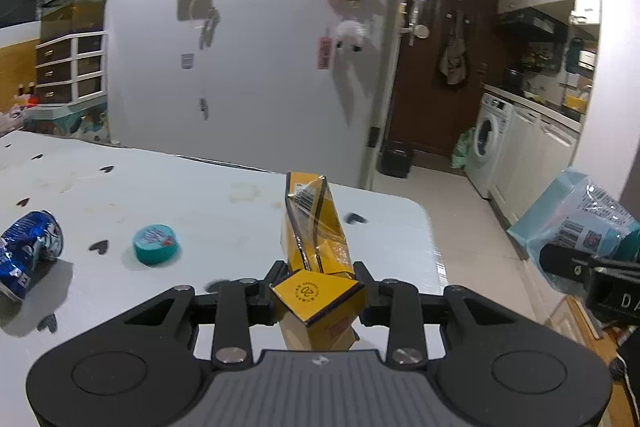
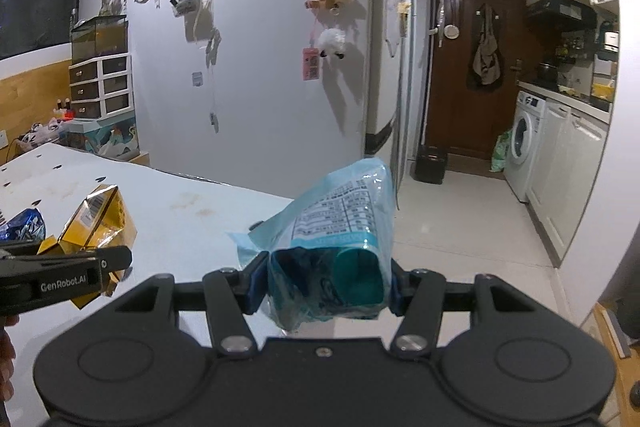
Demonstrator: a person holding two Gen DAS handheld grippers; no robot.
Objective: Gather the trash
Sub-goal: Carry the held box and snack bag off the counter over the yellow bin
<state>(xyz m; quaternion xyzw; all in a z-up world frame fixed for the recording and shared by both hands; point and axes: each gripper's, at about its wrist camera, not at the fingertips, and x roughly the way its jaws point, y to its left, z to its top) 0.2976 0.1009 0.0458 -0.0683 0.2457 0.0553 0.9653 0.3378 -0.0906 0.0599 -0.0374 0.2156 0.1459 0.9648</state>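
My left gripper (image 1: 320, 277) is shut on a crumpled yellow carton (image 1: 316, 239), which it holds up above the white table (image 1: 224, 219). The same yellow carton (image 2: 98, 223) shows at the left of the right wrist view, clamped in the left gripper (image 2: 104, 269). My right gripper (image 2: 324, 285) is shut on a light blue plastic packet (image 2: 340, 219) with a teal cap inside; that blue packet (image 1: 580, 223) appears at the right edge of the left wrist view. A crushed blue can (image 1: 28, 251) and a teal lid (image 1: 156, 243) lie on the table at the left.
A white wall hung with photos and ornaments (image 1: 248, 47) stands behind the table. To the right a tiled floor leads past a black bin (image 2: 431, 167), a green bag (image 2: 502, 151) and a washing machine (image 2: 526, 143) to a brown door (image 2: 472, 67). Drawers (image 1: 72, 67) stand at the far left.
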